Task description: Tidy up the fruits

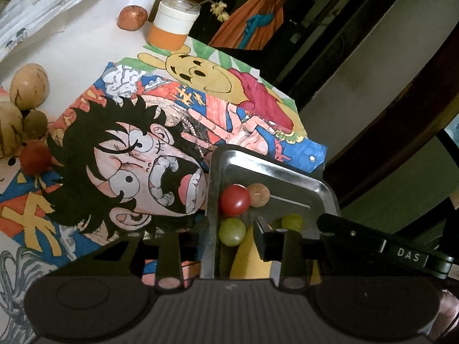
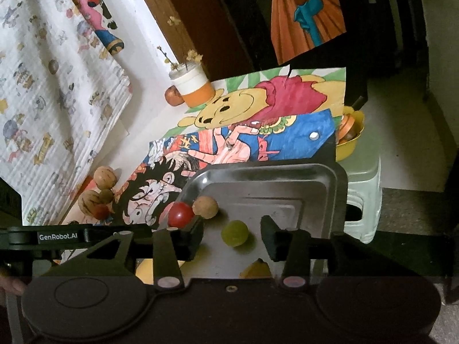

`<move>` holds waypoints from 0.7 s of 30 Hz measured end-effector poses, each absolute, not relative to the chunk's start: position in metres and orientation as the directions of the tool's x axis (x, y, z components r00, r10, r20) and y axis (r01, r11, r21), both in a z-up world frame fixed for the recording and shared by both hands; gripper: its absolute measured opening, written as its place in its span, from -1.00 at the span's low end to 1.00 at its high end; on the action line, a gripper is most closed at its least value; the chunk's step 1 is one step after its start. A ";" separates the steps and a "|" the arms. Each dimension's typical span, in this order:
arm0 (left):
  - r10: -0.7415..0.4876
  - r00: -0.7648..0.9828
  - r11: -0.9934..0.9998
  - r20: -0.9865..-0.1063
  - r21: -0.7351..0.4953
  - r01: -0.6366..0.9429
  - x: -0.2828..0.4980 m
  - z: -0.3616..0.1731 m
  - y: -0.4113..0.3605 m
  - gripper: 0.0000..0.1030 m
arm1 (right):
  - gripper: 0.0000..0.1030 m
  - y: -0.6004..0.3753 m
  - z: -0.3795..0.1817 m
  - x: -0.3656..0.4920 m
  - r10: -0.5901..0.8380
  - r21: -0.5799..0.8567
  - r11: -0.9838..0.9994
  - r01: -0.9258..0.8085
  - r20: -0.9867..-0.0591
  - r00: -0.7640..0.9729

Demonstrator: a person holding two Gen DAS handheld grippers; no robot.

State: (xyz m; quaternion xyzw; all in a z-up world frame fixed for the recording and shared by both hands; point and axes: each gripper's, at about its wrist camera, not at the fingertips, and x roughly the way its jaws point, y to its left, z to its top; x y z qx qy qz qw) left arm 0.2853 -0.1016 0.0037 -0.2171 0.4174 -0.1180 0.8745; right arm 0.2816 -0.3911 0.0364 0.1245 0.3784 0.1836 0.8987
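Banana [image 2: 255, 269] and 1 green grape [image 2: 234, 232] share the tray [image 2: 330, 177].

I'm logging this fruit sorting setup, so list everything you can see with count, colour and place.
metal tray: one, silver, near table edge.
cherry tomato: one, red, tray's left side.
longan: one, tan, touching that tomato.
grape: one, green, mid-tray.
banana: one, yellow, tray's near end, mostly hidden.
loose fruit pile: several pieces, tan, brown, red, on the table left of the tray.
jar: one, white and orange, far side, holding dried yellow flowers.
round fruit: one, reddish brown, beside the jar.
cartoon drawings: several, multicoloured, covering the table.
stool: one, pale green, beyond the table.
left hand-held gripper: black, open, over tray.
right hand-held gripper: black, open, around grape.
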 end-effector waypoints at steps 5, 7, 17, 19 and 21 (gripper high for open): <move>-0.366 0.651 0.887 -0.666 -0.461 0.027 0.271 0.017 -0.100 0.16 | 0.25 -0.388 0.051 0.261 0.404 0.332 0.912 -0.243 -0.617 0.675; -0.352 0.669 0.893 -0.654 -0.448 0.032 0.263 0.024 -0.098 0.39 | 0.38 -0.386 0.058 0.250 0.393 0.319 0.916 -0.241 -0.610 0.688; -0.288 0.744 0.918 -0.603 -0.396 0.034 0.215 0.048 -0.080 0.98 | 0.82 -0.370 0.084 0.187 0.345 0.248 0.937 -0.245 -0.559 0.753; -0.268 0.758 0.927 -0.595 -0.372 0.036 0.203 0.051 -0.077 0.99 | 0.88 -0.362 0.086 0.174 0.323 0.214 0.946 -0.244 -0.554 0.767; -0.242 0.768 0.939 -0.593 -0.341 0.033 0.192 0.054 -0.075 0.99 | 0.94 -0.353 0.088 0.159 0.308 0.175 0.951 -0.254 -0.540 0.783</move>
